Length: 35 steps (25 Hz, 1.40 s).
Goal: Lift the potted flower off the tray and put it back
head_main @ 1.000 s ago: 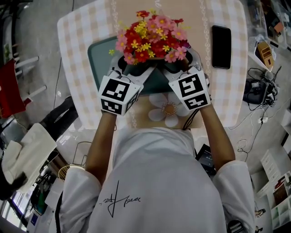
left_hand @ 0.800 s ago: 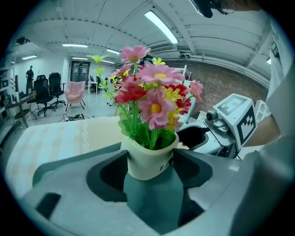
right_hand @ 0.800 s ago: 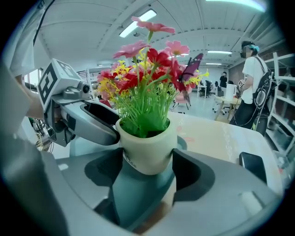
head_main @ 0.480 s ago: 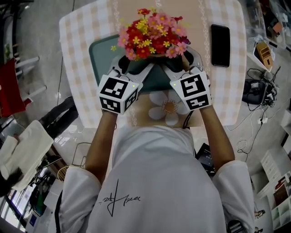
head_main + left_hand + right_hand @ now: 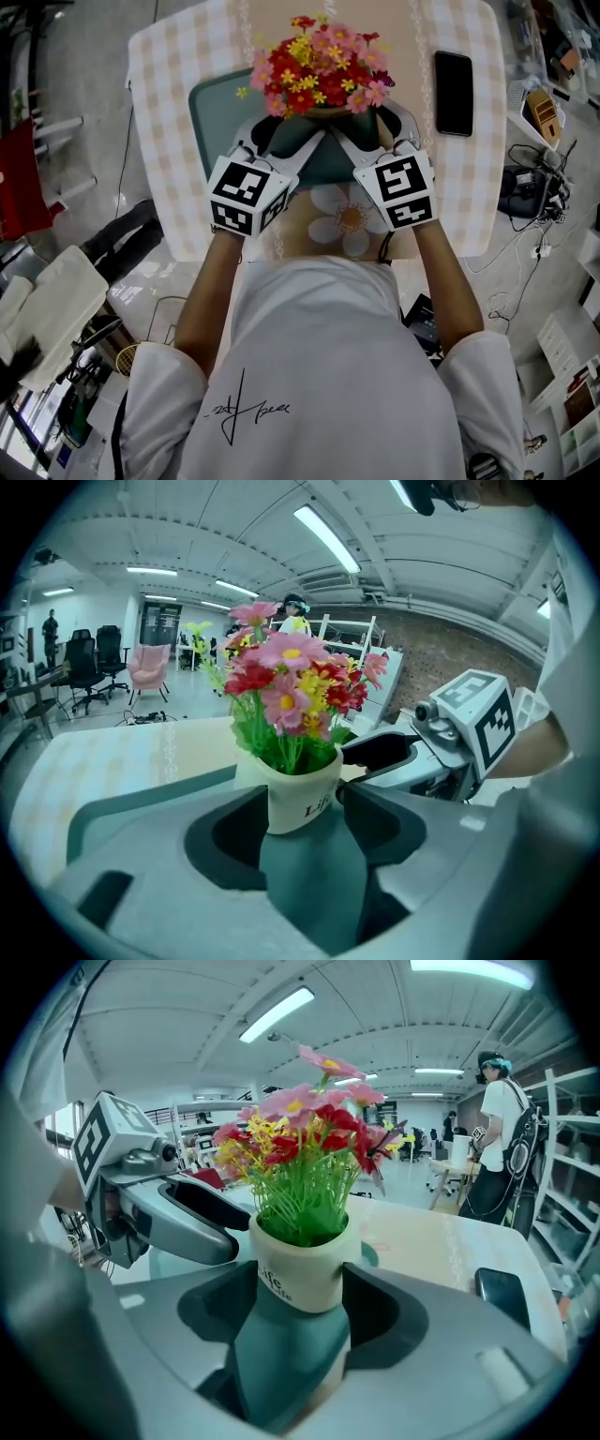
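Note:
A cream pot (image 5: 302, 797) of red, pink and yellow flowers (image 5: 319, 64) stands on the teal tray (image 5: 211, 112). My left gripper (image 5: 286, 133) reaches in from the near left and my right gripper (image 5: 370, 127) from the near right. Both sets of jaws have just been closing with the pot between them. In the left gripper view my left gripper (image 5: 302, 808) has both pads against the pot's sides. The right gripper view shows the same hold: my right gripper (image 5: 302, 1288) clasps the pot (image 5: 302, 1269). In the head view the blooms hide most of the pot.
A black phone (image 5: 456, 82) lies on the checked tablecloth (image 5: 159, 84) right of the tray. A white flower-shaped mat (image 5: 349, 223) sits at the table's near edge under my hands. People and shelves stand far behind the table in both gripper views.
Both pairs of jaws have drawn in around the pot. The hands have hardly shifted, and the whole head view has slid slightly.

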Motion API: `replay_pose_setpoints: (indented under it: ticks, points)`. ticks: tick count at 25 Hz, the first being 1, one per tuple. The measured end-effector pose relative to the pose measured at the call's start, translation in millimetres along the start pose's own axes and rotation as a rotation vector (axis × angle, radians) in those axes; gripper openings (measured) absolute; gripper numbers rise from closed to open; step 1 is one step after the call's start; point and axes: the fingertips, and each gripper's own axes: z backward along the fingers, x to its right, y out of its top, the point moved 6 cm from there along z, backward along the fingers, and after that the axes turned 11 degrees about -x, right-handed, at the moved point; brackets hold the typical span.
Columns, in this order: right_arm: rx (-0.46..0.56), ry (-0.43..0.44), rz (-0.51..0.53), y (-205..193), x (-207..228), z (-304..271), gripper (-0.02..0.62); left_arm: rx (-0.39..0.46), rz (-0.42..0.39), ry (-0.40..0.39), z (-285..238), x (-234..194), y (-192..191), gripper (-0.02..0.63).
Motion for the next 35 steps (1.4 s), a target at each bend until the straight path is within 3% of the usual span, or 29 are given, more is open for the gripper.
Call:
replay_pose_setpoints:
  ticks: [10,16,25,35]
  points:
    - [0.008,-0.024,-0.001,-2.3,-8.3,9.5,0.264,-0.007,-0.024,-0.012,5.3,16.3,-5.1,0.207]
    - [0.034,-0.04,-0.001,0.0,-15.8,16.9,0.215,0.008,-0.034,-0.018,13.1,20.0,-5.6,0.133]
    - [0.073,-0.048,-0.012,6.5,-28.2,29.9,0.158,0.016,-0.026,-0.012,24.6,24.3,-11.6,0.092]
    - [0.118,-0.082,-0.066,9.8,-42.3,45.9,0.006,0.039,0.065,0.028,50.3,15.0,-27.0,-0.002]
